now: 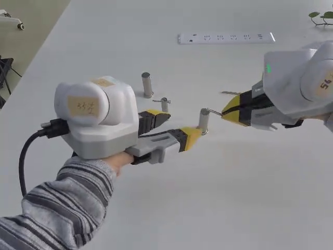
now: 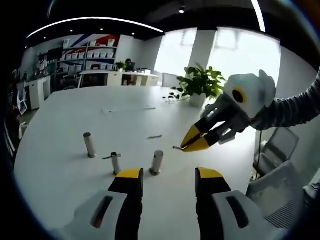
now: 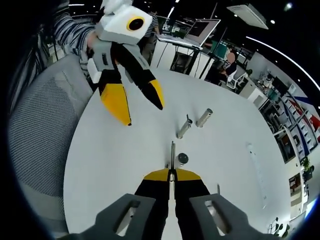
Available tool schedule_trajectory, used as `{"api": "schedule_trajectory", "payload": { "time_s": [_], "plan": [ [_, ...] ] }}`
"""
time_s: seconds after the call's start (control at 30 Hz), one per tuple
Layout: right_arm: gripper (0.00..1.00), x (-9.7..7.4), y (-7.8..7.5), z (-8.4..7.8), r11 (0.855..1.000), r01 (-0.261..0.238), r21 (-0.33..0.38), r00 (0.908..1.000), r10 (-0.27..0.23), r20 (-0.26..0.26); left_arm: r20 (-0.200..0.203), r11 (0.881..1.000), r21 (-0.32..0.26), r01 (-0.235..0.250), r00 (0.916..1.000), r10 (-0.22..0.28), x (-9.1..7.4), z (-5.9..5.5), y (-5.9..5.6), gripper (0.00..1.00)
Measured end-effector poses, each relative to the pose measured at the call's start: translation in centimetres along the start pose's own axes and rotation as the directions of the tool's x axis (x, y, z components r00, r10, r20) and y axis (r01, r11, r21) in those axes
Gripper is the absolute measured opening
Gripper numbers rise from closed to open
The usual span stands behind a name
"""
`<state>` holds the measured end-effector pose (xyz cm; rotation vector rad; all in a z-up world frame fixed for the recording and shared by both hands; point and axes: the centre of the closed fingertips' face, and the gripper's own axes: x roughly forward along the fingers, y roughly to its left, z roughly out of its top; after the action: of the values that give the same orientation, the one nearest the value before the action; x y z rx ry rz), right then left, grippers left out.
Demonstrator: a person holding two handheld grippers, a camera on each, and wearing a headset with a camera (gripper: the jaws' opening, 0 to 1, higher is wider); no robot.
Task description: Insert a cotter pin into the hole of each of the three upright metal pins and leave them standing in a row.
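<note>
Three upright metal pins stand in a row on the white table: the far pin (image 1: 146,84), the middle pin (image 1: 164,104) with a cotter pin through its top, and the near pin (image 1: 204,121). My right gripper (image 1: 226,112) is shut on a cotter pin (image 1: 210,110) whose tip reaches the near pin's top; I cannot tell if it is in the hole. In the right gripper view the cotter pin (image 3: 173,155) sticks out beside the near pin (image 3: 182,159). My left gripper (image 1: 177,127) is open, with the near pin (image 2: 157,162) just ahead of its jaws and not gripped.
A loose cotter pin (image 1: 229,94) lies on the table behind the right gripper. A white power strip (image 1: 226,37) lies at the far side. A potted plant (image 2: 200,85) stands at the table's far end, and a grey chair (image 3: 40,130) stands beside the table.
</note>
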<state>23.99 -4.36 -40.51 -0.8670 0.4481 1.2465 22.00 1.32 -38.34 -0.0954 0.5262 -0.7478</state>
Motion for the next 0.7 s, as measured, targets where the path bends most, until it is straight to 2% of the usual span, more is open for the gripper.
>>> {"api": "schedule_trajectory", "payload": {
  "time_s": [0.13, 0.3, 0.43, 0.7],
  "plan": [
    [0.0, 0.0, 0.5, 0.8, 0.998, 0.005, -0.061, 0.9998, -0.004, 0.021, 0.006, 0.998, -0.051, 0.023, 0.9997, -0.023, 0.1, 0.2, -0.3, 0.32],
    [0.0, 0.0, 1.3, 1.9, 0.993, 0.002, -0.116, 0.9989, 0.003, 0.047, 0.038, 0.99, -0.133, 0.055, 0.998, -0.05, 0.2, 0.7, -0.5, 0.25],
    [0.0, 0.0, 1.7, 2.7, 0.99, 0.001, -0.144, 0.9979, 0.008, 0.064, 0.056, 0.985, -0.155, 0.078, 0.9959, -0.07, 0.2, 1.0, -0.9, 0.19],
    [0.0, -0.2, 2.2, 3.9, 0.979, 0.012, -0.203, 0.9959, 0.007, 0.091, 0.065, 0.979, -0.17, 0.109, 0.9929, -0.099, 0.2, 1.2, -1.7, 0.09]
  ]
}}
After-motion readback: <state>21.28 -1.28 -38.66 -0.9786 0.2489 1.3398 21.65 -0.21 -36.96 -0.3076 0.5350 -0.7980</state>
